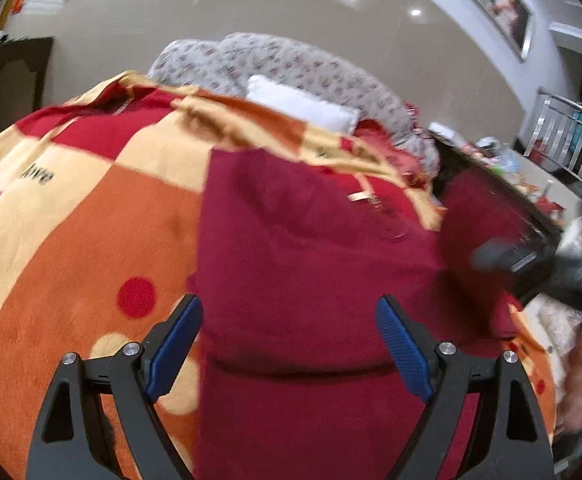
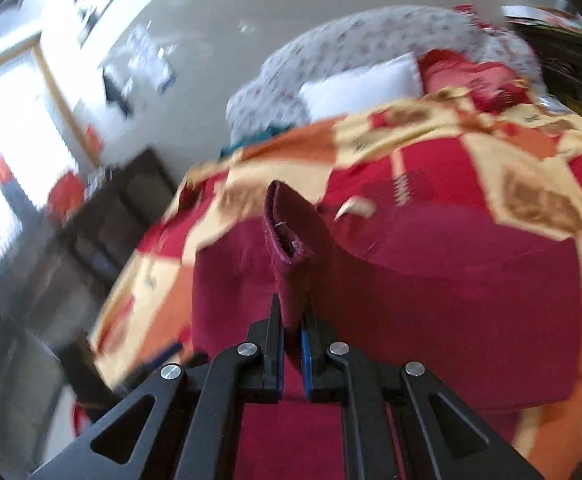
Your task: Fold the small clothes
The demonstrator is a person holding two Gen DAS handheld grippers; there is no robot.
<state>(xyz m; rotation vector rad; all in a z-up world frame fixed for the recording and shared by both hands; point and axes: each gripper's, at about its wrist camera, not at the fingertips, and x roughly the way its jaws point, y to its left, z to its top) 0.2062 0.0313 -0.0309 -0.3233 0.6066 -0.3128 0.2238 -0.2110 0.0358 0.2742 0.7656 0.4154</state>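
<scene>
A dark red garment [image 1: 311, 264] lies spread on an orange, red and cream patterned blanket [image 1: 91, 208]. My left gripper [image 1: 289, 332] is open and empty, its blue-padded fingers [image 1: 403, 352] standing wide apart just above the garment's near part. My right gripper [image 2: 293, 320] is shut on a lifted fold of the same dark red garment [image 2: 451, 280]; the pinched cloth stands up between its fingers with a hemmed edge showing. In the left wrist view the right gripper [image 1: 531, 264] shows blurred at the garment's right edge.
A floral grey pillow [image 1: 291, 64] and a white pillow [image 1: 303, 104] lie at the bed's far end. A dark cabinet [image 2: 103, 216] stands beside the bed. A cluttered table [image 1: 523, 176] and a metal rail [image 1: 571, 136] are at the right.
</scene>
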